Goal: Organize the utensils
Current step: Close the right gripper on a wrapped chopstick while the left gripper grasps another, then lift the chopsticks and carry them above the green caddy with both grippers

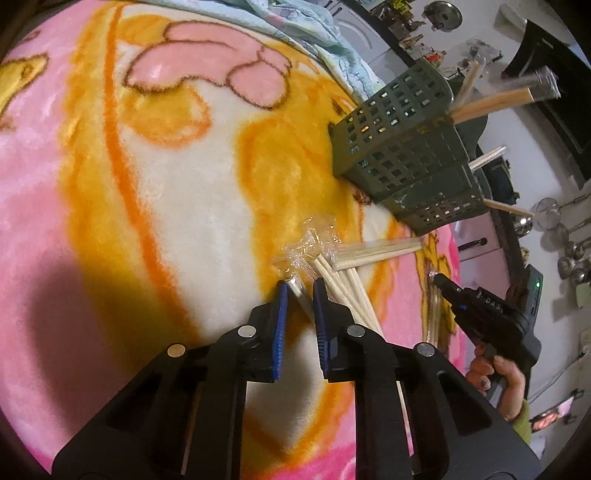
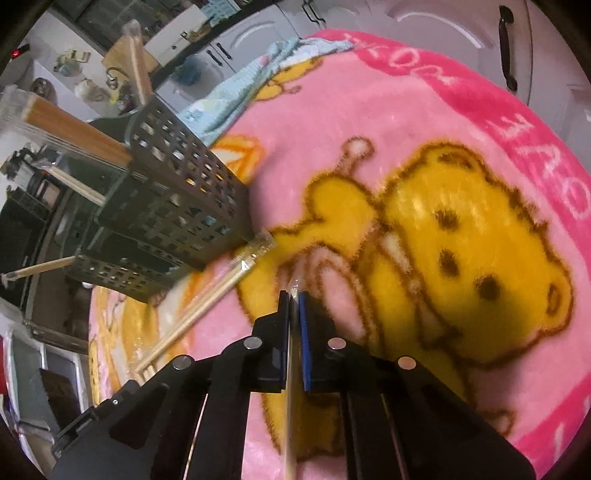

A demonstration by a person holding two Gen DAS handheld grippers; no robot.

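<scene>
A pile of wooden chopsticks, some in clear plastic wrappers, lies on a pink and yellow cartoon blanket. My left gripper is open, its jaws either side of one wrapped pair on the blanket. A dark green slotted utensil holder stands behind the pile with several wrapped chopsticks in it. My right gripper is shut on a wrapped chopstick pair and holds it above the blanket; it also shows in the left wrist view. The holder stands to its left.
Another wrapped chopstick pair lies on the blanket next to the holder's base. A light blue cloth is bunched at the blanket's far edge. Kitchen cabinets and hanging metal utensils lie beyond the blanket.
</scene>
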